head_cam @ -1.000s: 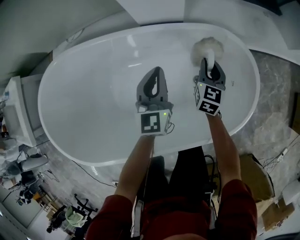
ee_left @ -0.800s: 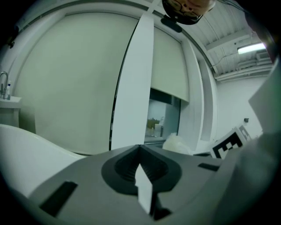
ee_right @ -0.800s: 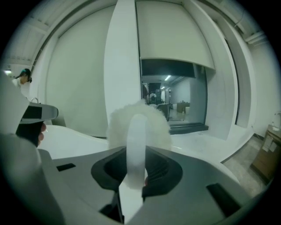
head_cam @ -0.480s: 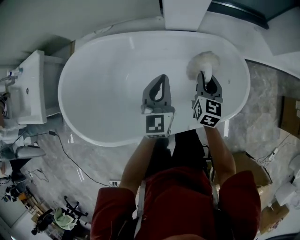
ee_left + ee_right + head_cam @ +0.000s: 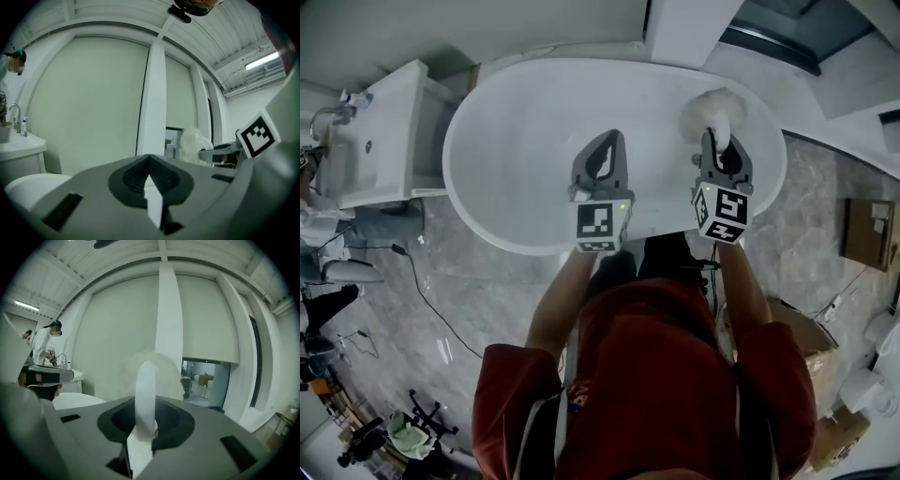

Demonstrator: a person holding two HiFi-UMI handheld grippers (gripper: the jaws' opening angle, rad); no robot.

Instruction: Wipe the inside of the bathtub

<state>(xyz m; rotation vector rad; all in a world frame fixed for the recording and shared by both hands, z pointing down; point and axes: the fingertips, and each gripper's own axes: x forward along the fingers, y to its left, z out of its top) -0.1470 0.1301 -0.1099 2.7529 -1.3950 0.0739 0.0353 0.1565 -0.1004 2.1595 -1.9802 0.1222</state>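
Observation:
The white oval bathtub (image 5: 516,141) lies below me in the head view. My right gripper (image 5: 719,141) is shut on the white handle of a fluffy white duster (image 5: 712,111), whose head hangs over the tub's right end. In the right gripper view the handle (image 5: 145,394) stands upright between the jaws with the fluffy head (image 5: 152,373) behind it. My left gripper (image 5: 606,142) is held over the tub's near rim, jaws closed with nothing in them; the left gripper view shows its jaws (image 5: 149,159) touching, pointed at the wall, with the duster (image 5: 194,145) off to the right.
A white washbasin counter (image 5: 380,141) with a tap stands left of the tub. A white column (image 5: 689,28) rises behind the tub. Cardboard boxes (image 5: 867,234) and cables lie on the marble floor at right. A person in white (image 5: 44,350) stands at the basin.
Both grippers have lifted and pulled back toward the tub's near rim; the tub looks smaller and farther. The duster stays in the right gripper.

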